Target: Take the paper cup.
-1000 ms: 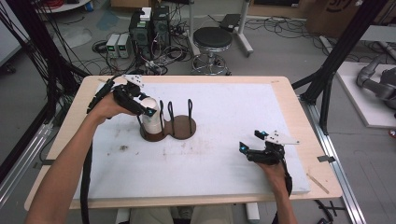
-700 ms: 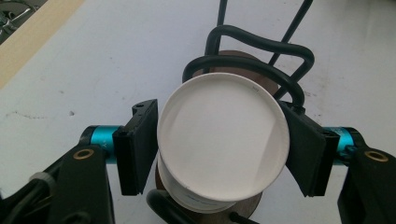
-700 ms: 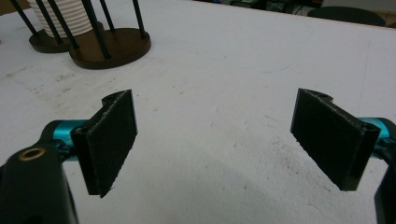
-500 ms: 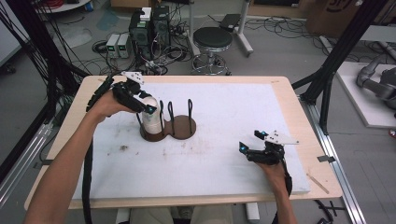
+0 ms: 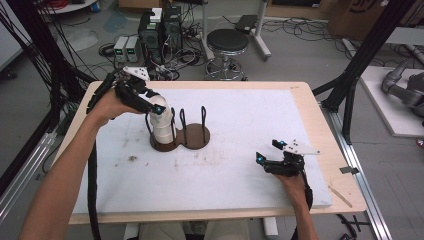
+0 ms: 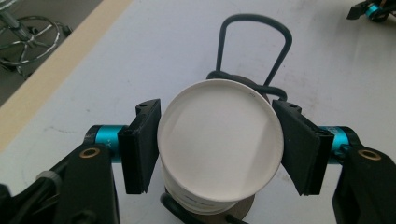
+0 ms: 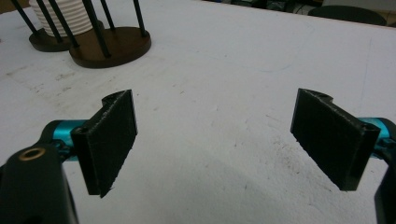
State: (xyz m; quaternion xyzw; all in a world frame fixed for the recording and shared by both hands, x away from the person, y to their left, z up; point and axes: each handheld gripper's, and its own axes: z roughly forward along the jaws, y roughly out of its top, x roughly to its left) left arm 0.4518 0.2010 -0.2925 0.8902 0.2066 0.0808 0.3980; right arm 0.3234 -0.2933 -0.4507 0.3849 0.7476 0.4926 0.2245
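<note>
Left claw [image 6: 219, 149]: we see its two black pads pinching the white paper cup [image 6: 220, 144] on either side just under the rim, having just closed onto it. The cup stands in the left ring of the brown wire rack [image 5: 192, 135], our landmark. To do this lift well, we judge the cup should rise straight up until it is free of the rack's upright loops, which hem it in and could snag it if we tilt. Right of the rack lies the bare white mat [image 5: 240, 165]. Farther right of the rack, near the table edge, the right claw [image 7: 233, 140] rests spread wide, holding nothing.
</note>
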